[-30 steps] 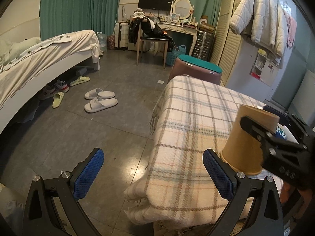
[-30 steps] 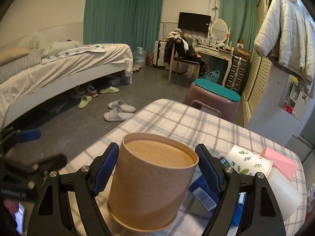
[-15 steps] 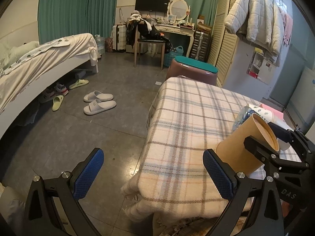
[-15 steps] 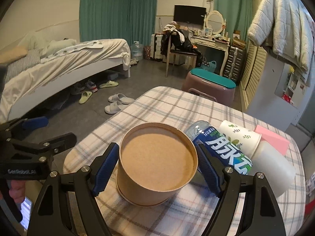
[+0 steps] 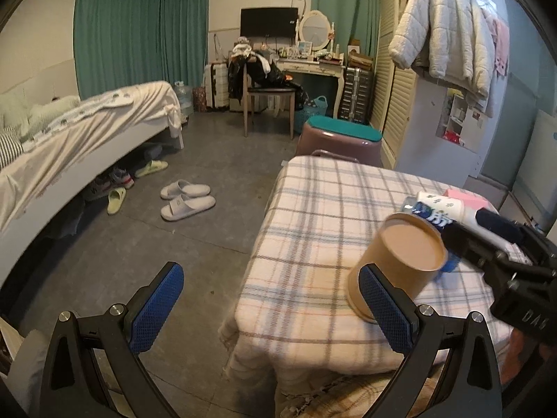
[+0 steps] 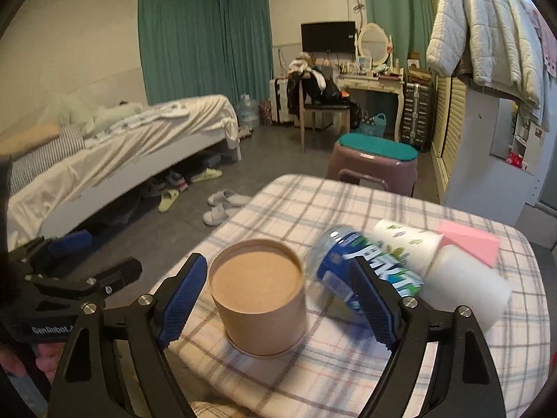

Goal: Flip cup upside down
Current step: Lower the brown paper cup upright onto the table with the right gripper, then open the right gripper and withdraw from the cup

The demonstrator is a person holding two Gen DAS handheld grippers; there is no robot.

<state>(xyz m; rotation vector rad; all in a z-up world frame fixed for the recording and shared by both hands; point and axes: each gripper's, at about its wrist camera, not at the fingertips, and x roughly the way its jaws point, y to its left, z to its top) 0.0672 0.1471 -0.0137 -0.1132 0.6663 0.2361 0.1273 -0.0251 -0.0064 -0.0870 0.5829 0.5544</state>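
Brown paper cup (image 6: pixel 259 296) stands base-up on the plaid tablecloth (image 6: pixel 313 209), wide rim down against the cloth near the table's front edge. The right gripper (image 6: pixel 278 299) is held low and level over that edge, pointing into the room, its blue pads on either side of the cup. Its jaws are spread wide: the left pad (image 6: pixel 181 294) sits just beside the cup wall with a thin gap showing, and the right pad (image 6: pixel 372 299) is well clear, in front of a lying plastic bottle (image 6: pixel 351 264) with a blue label that is smeared by blur. The left gripper (image 5: pixel 268 308) hangs off the table's left side, aimed mostly at the floor, jaws wide apart and gripping nothing; its right pad (image 5: pixel 384 308) covers part of the cup's (image 5: pixel 400 264) lower rim in that view. Behind the bottle lie a patterned white cup (image 6: pixel 407 244) and a pink block (image 6: pixel 466 244), partly hidden by each other.
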